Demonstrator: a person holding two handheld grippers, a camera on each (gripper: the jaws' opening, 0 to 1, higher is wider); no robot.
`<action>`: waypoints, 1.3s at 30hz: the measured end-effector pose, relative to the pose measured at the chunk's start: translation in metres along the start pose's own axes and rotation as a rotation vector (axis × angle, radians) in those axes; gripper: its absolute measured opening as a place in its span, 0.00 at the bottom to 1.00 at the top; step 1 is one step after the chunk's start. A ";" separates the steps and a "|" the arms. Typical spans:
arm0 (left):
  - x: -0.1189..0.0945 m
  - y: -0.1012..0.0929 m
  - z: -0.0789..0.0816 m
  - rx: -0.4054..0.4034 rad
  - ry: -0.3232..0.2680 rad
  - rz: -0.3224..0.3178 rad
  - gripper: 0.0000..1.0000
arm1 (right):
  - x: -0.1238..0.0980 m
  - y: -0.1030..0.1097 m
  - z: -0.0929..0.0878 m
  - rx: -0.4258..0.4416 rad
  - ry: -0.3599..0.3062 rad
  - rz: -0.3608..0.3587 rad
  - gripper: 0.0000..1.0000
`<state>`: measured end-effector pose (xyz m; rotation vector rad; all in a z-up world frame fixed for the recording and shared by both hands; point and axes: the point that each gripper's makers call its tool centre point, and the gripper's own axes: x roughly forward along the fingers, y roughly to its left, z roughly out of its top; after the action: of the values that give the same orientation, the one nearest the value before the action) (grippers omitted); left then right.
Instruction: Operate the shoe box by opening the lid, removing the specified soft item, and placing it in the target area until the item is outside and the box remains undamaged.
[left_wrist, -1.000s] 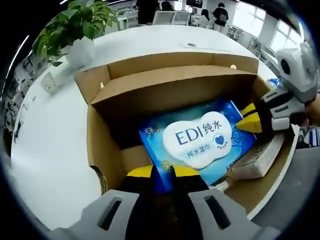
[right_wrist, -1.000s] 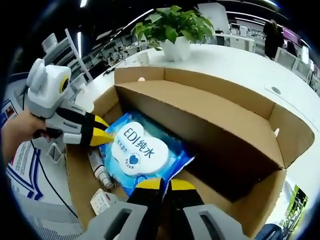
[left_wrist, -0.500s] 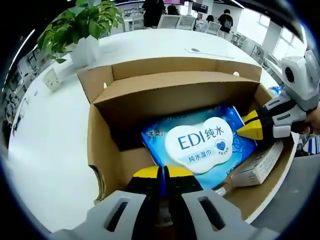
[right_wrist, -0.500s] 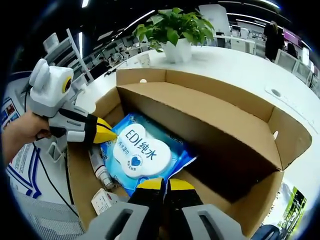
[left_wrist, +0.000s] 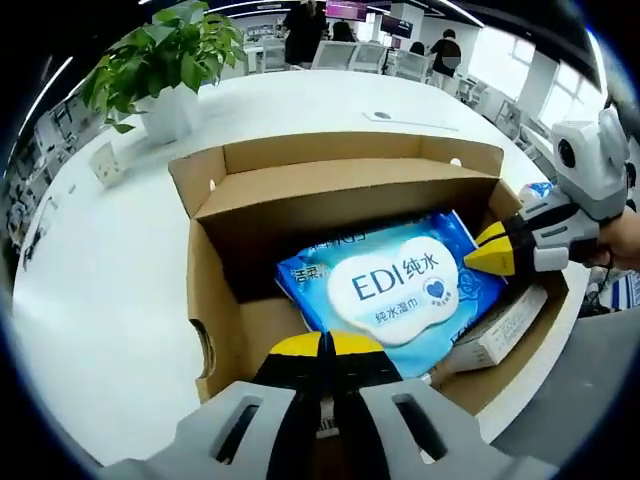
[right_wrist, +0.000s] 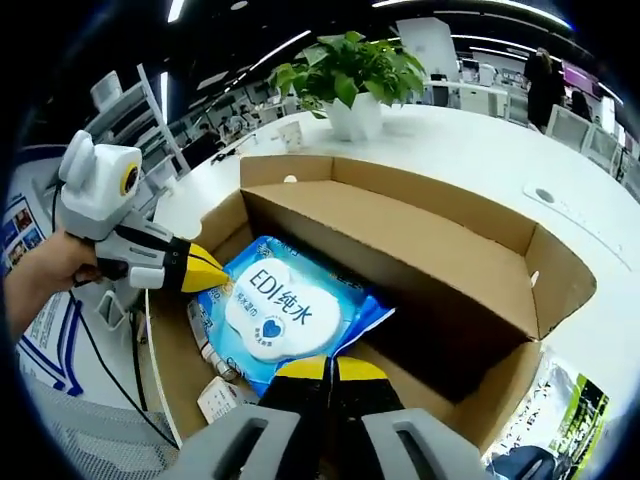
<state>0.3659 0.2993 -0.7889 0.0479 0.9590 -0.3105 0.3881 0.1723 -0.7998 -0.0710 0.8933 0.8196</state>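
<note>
- Wipes pack, mid-frame in the box: soft, slick, light; pinch its end seams.
- Left tool and right tool each clamp an end.

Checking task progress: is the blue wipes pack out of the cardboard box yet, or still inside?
Still inside. The blue wipes pack lies within the walls of the open cardboard box, both grippers closed on opposite ends.
</note>
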 end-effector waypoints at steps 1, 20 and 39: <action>-0.001 0.001 0.000 -0.004 -0.002 -0.001 0.00 | -0.001 0.001 0.001 -0.002 -0.005 0.001 0.00; -0.036 0.010 0.011 -0.047 -0.085 0.026 0.00 | -0.013 0.021 0.021 -0.006 -0.084 0.039 0.00; -0.072 0.000 0.038 -0.036 -0.162 0.024 0.00 | -0.057 0.032 0.054 0.026 -0.184 0.053 0.00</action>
<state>0.3580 0.3100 -0.7090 0.0014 0.8026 -0.2713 0.3824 0.1802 -0.7157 0.0509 0.7342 0.8494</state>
